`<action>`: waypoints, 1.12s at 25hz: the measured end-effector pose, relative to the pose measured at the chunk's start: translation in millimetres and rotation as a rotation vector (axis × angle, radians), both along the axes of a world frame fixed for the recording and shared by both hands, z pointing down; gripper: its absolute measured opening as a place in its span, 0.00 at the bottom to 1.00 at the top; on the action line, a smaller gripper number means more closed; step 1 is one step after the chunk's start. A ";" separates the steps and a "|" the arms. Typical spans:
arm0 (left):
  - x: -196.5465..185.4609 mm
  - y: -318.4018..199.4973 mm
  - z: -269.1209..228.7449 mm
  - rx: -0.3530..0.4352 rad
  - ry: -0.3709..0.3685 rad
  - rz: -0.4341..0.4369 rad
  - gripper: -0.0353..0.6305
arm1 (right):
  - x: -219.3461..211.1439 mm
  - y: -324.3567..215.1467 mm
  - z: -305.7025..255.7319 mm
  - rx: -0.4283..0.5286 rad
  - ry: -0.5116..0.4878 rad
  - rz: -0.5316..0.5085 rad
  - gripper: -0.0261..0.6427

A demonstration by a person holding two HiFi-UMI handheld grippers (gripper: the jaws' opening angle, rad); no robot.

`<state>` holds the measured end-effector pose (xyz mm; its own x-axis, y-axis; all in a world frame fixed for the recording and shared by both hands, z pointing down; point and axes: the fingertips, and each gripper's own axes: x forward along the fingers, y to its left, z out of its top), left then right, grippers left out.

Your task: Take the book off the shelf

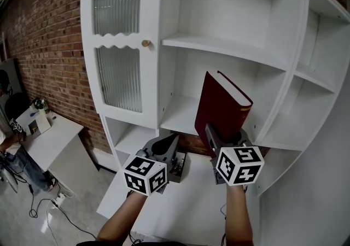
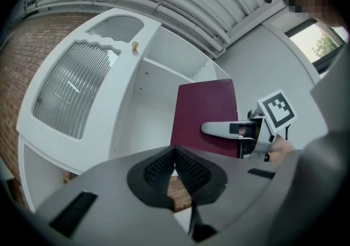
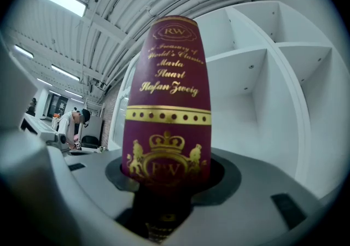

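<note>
My right gripper [image 1: 225, 136] is shut on the lower end of a thick maroon book [image 1: 221, 111] with gilt spine lettering [image 3: 169, 92]. The book stands tilted in the air, in front of the white shelf unit's [image 1: 219, 48] middle compartment and clear of its boards. In the right gripper view the jaws [image 3: 167, 176] clamp the spine's foot from both sides. My left gripper [image 1: 165, 144] hangs lower left of the book, shut and empty; its pads [image 2: 164, 165] meet with nothing between them. From there I see the book's cover [image 2: 205, 108] and one finger of the right gripper [image 2: 219, 128] across it.
The shelf unit has a ribbed-glass door [image 1: 117, 37] with a small knob on its left and bare compartments on the right. A brick wall [image 1: 44, 48] runs behind. A white desk [image 1: 49, 135] with small items and a person stand at far left; cables lie on the floor.
</note>
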<state>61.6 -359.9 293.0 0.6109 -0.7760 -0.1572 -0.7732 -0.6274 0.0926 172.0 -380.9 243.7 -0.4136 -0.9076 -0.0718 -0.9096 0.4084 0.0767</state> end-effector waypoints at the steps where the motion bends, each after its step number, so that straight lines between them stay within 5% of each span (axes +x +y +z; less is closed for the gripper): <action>1: -1.9 -0.1 0.5 -0.001 0.001 0.002 0.08 | -1.3 1.0 0.6 0.000 0.001 0.003 0.40; 12: -35.6 18.4 5.3 0.001 -0.034 0.020 0.08 | -30.6 22.9 7.6 -0.011 -0.019 0.039 0.40; 28: -94.1 70.4 7.7 -0.004 0.010 0.102 0.08 | -82.7 88.1 16.5 -0.009 -0.005 0.129 0.40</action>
